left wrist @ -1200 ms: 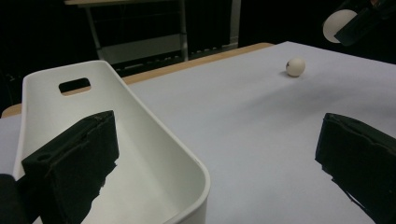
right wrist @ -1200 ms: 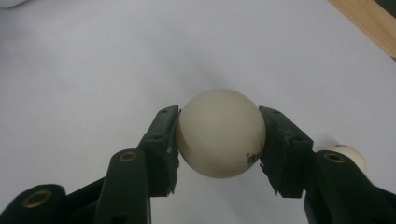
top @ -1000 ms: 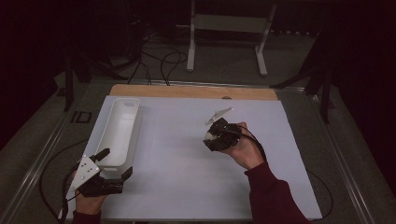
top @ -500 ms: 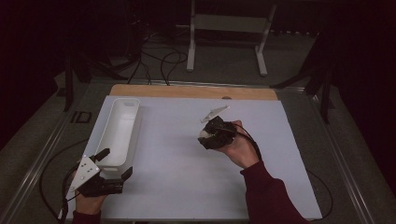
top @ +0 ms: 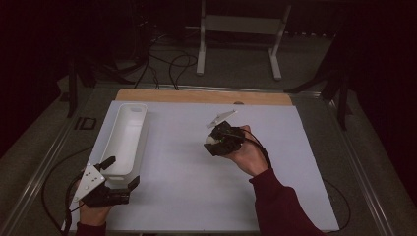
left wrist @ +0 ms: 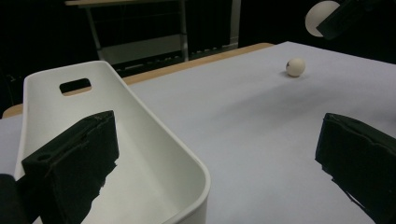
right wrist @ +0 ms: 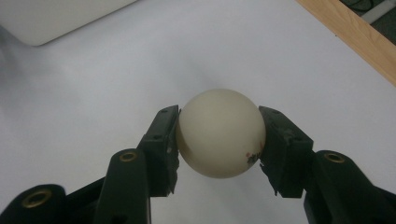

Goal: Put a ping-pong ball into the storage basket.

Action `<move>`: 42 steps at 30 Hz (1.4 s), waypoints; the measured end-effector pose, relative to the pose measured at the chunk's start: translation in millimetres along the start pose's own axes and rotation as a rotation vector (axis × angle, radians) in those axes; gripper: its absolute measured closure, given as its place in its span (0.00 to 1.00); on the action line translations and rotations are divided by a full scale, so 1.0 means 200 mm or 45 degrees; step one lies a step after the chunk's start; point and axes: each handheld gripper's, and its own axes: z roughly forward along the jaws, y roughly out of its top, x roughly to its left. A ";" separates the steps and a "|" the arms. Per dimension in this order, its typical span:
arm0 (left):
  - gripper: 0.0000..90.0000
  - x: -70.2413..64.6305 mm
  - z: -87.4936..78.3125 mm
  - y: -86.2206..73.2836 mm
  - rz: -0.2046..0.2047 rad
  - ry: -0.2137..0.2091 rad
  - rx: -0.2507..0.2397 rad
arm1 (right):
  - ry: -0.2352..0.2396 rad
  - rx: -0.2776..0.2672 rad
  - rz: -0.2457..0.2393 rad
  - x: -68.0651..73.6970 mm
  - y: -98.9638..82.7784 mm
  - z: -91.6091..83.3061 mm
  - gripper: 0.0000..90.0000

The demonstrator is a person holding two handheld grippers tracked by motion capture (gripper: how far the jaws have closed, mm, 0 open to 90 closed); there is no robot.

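Note:
A cream-white ball (right wrist: 220, 133) with a small red mark is clamped between the two black jaws of my right gripper (right wrist: 219, 140). In the high view that gripper (top: 212, 142) hovers over the middle of the white mat with the ball (top: 210, 139) in it. My left gripper (top: 122, 171) stands open at the near end of a long white tray (top: 125, 132). One jaw is inside the tray (left wrist: 140, 121) and the other is outside it over the mat. A second white ball (left wrist: 295, 66) lies on the mat far off in the left gripper view.
The white mat (top: 177, 187) covers the table, with a wooden strip (top: 196, 96) along its far edge. A metal stand (top: 236, 29) and cables lie on the floor beyond. A cable trails from each gripper.
The right gripper has drifted a little to the left with the ball in it. The left gripper has stayed put.

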 end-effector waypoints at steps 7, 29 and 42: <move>0.00 0.00 0.00 0.00 0.003 -0.002 0.001 | 0.000 -0.020 -0.004 0.02 0.02 0.00 0.56; 0.00 -0.01 0.01 0.00 0.001 -0.011 0.003 | 0.038 -0.061 0.007 0.03 0.07 0.03 0.56; 0.00 -0.01 0.01 0.00 0.005 -0.006 0.006 | 0.055 -0.074 -0.011 0.05 0.11 0.05 0.56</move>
